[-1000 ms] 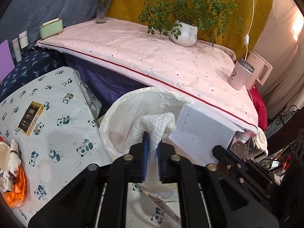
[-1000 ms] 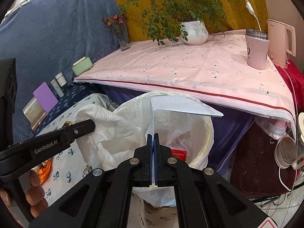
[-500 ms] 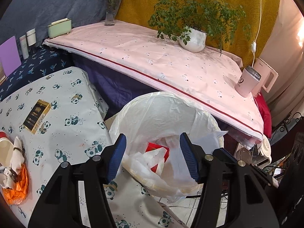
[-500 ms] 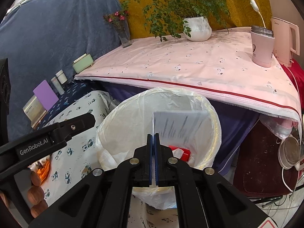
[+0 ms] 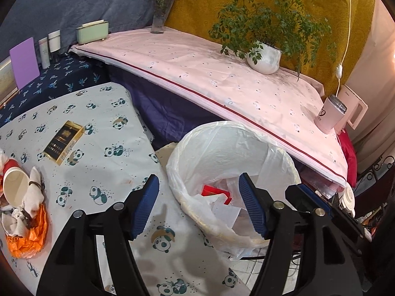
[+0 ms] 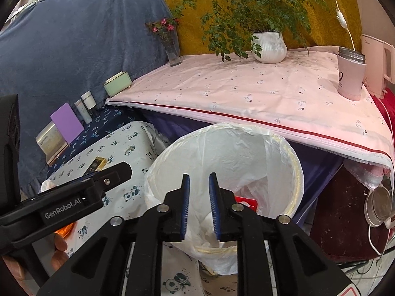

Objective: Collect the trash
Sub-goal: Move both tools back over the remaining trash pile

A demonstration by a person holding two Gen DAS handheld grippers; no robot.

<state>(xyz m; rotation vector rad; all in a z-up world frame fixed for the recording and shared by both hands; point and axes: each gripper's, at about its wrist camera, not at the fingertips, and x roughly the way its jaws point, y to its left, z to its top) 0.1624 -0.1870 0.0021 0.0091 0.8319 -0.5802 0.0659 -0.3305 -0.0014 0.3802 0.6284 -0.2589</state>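
Left wrist view: round bin lined with white plastic bag (image 5: 229, 162) beside panda-print tablecloth (image 5: 98, 148), where crumpled orange wrapper (image 5: 27, 234) lies—light, soft, pinch anywhere. My left gripper (image 5: 200, 207) and right gripper (image 6: 199, 204) are opening, empty.

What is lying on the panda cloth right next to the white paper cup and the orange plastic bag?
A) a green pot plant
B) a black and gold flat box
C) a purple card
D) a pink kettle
B: the black and gold flat box lies on the panda-print cloth, a little beyond the white paper cup and the orange plastic bag.
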